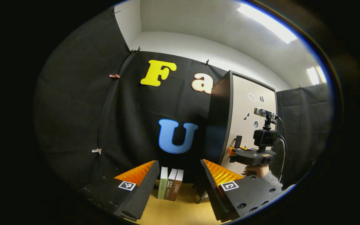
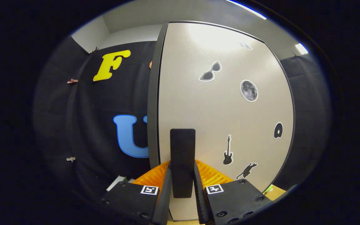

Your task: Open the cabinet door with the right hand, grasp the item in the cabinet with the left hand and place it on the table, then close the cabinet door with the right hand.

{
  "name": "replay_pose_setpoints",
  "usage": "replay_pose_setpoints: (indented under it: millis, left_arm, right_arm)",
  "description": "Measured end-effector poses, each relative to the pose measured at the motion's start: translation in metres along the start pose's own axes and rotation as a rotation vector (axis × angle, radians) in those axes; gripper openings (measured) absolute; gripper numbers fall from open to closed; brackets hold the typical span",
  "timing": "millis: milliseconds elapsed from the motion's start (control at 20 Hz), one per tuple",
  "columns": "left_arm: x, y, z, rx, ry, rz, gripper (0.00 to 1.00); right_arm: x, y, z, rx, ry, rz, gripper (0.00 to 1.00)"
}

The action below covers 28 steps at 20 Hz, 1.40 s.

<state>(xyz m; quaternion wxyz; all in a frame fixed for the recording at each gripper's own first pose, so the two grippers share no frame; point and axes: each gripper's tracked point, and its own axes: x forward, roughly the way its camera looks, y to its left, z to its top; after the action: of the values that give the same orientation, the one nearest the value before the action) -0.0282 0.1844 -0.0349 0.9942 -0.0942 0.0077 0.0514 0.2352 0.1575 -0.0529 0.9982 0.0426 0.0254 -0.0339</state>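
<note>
The cabinet [image 1: 219,125] stands on the right of the left gripper view, its pale door [image 1: 252,125] flat against the dark frame. In the right gripper view the door [image 2: 230,109] is close ahead, dotted with black stickers. Its black upright handle [image 2: 182,147] sits between my right gripper's [image 2: 182,164] fingers, which press on it from both sides. From the left gripper view that right gripper [image 1: 233,152] is at the handle, held by a hand [image 1: 258,170]. My left gripper [image 1: 179,162] is open and holds nothing. Whatever is inside the cabinet is hidden.
Three books [image 1: 170,184] stand upright on the wooden table [image 1: 180,212], just beyond my left gripper's fingers and left of the cabinet. Black cloth wall hangs behind. A camera on a mount [image 1: 265,125] rides on top of the right gripper.
</note>
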Motion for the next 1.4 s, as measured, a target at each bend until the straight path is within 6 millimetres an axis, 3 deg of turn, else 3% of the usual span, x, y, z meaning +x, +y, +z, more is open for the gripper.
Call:
replay_pose_setpoints:
  millis: [150, 200, 500, 750, 950, 1250, 1400]
  left_arm:
    - [-0.001, 0.002, -0.001, -0.003, 0.001, 0.006, 0.83]
    - [-0.001, 0.002, -0.002, -0.007, 0.003, 0.004, 0.83]
    - [0.006, -0.002, -0.005, -0.01, 0.011, -0.006, 0.82]
    - [0.0, -0.016, -0.005, 0.016, 0.009, -0.022, 0.83]
    - [0.001, -0.037, -0.007, 0.032, 0.019, -0.054, 0.83]
    - [0.0, -0.094, -0.013, 0.068, 0.046, -0.177, 0.83]
    - [0.003, -0.125, -0.024, 0.087, 0.08, -0.247, 0.83]
  right_arm:
    - [-0.002, -0.001, -0.002, -0.015, 0.013, -0.001, 0.26]
    - [0.001, -0.001, -0.002, -0.023, 0.015, 0.002, 0.16]
    - [-0.013, -0.001, -0.001, -0.028, 0.035, 0.064, 0.16]
    - [-0.061, -0.015, 0.004, -0.037, 0.036, 0.145, 0.17]
    - [-0.095, -0.026, 0.006, -0.045, 0.054, 0.196, 0.16]
    - [-0.138, -0.043, 0.016, -0.055, 0.082, 0.219, 0.16]
    - [-0.158, -0.065, 0.023, -0.046, 0.092, 0.207, 0.16]
